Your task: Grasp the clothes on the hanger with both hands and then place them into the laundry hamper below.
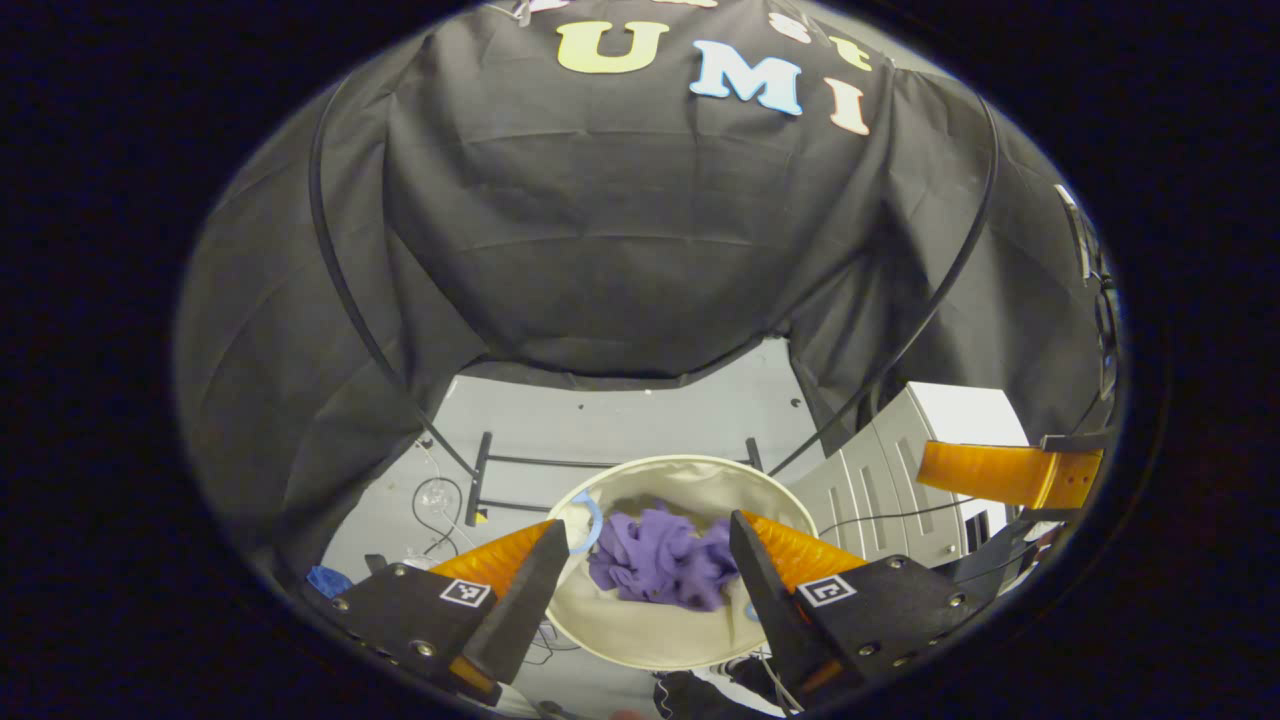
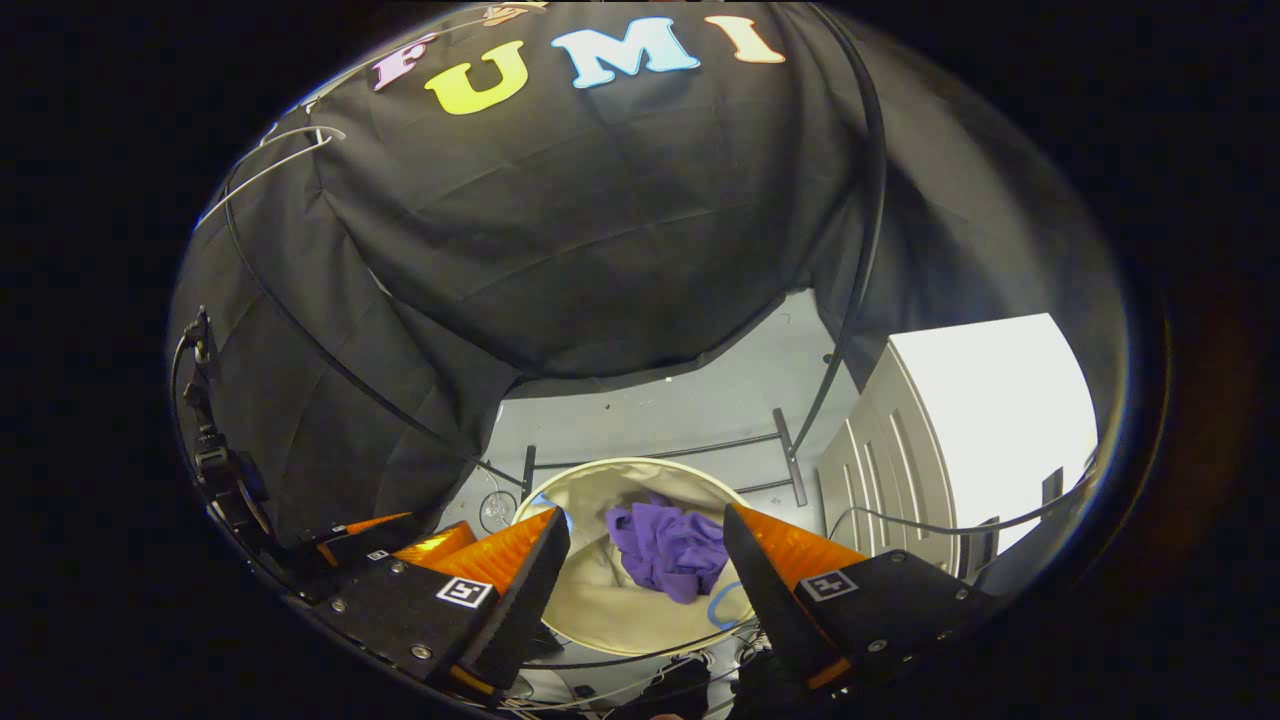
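Observation:
The purple clothes (image 1: 665, 560) lie crumpled inside the round cream laundry hamper (image 1: 640, 640) on the floor below. My left gripper (image 1: 648, 565) hangs above the hamper, open, with nothing between its orange fingers. In the right gripper view the same purple clothes (image 2: 672, 548) rest in the hamper (image 2: 590, 610), and my right gripper (image 2: 646, 560) is open and empty above it. The right gripper's orange finger (image 1: 1005, 472) shows at the right edge of the left gripper view. A thin white hanger (image 2: 265, 160) hangs at the upper left of the right gripper view.
A white ribbed cabinet (image 2: 950, 430) stands to the right of the hamper. A black rack foot bar (image 1: 600, 462) lies on the grey floor behind it. Thin black poles (image 2: 860, 250) bow along the booth cloth. Cables (image 1: 435, 500) trail on the floor at the left.

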### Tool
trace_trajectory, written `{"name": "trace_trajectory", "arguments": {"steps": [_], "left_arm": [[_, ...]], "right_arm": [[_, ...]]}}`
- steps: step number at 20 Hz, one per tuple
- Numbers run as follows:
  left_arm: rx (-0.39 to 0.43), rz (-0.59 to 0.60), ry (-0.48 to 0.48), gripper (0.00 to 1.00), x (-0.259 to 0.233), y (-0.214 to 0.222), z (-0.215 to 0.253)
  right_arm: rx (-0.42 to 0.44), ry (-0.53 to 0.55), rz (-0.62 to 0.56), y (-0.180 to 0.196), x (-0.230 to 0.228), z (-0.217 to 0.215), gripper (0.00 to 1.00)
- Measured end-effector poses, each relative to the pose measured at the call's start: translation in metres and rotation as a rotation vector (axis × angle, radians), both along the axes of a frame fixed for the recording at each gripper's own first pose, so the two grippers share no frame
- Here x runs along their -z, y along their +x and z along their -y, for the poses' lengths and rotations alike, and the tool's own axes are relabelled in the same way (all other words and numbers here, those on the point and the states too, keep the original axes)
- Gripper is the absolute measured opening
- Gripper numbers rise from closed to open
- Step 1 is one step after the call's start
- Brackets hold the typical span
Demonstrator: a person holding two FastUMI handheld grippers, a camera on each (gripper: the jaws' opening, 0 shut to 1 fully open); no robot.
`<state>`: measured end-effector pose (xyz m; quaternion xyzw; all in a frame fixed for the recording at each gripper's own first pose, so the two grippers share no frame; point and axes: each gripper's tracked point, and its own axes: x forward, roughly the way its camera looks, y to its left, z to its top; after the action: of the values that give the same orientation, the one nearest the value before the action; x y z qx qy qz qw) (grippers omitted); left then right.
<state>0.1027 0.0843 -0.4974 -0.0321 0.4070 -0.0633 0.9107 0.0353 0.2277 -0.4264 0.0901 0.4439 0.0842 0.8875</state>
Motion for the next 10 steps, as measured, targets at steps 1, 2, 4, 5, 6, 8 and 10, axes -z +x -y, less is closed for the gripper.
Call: {"name": "trace_trajectory", "arguments": {"steps": [1, 2, 4, 5, 6, 8, 10], "left_arm": [[-0.008, 0.006, 0.001, 0.94, -0.009, -0.005, -0.004], [-0.017, 0.016, 0.005, 0.94, -0.019, -0.007, -0.009], [-0.033, 0.046, 0.013, 0.94, -0.045, -0.012, -0.02], [-0.042, 0.066, 0.015, 0.94, -0.06, -0.013, -0.025], [-0.05, 0.089, 0.014, 0.94, -0.077, -0.013, -0.029], [-0.059, 0.144, 0.012, 0.94, -0.114, -0.015, -0.037], [-0.065, 0.216, 0.024, 0.94, -0.155, -0.011, -0.046]], "right_arm": [[0.005, -0.008, 0.011, -0.001, -0.007, 0.005, 0.96], [0.009, -0.02, 0.021, -0.002, -0.014, 0.012, 0.95], [0.025, -0.035, 0.045, -0.003, -0.03, 0.023, 0.95], [0.036, -0.037, 0.059, 0.001, -0.041, 0.029, 0.96], [0.05, -0.037, 0.077, 0.004, -0.054, 0.034, 0.96], [0.077, -0.033, 0.121, 0.009, -0.079, 0.04, 0.96], [0.096, -0.034, 0.179, 0.016, -0.105, 0.046, 0.95]]}}
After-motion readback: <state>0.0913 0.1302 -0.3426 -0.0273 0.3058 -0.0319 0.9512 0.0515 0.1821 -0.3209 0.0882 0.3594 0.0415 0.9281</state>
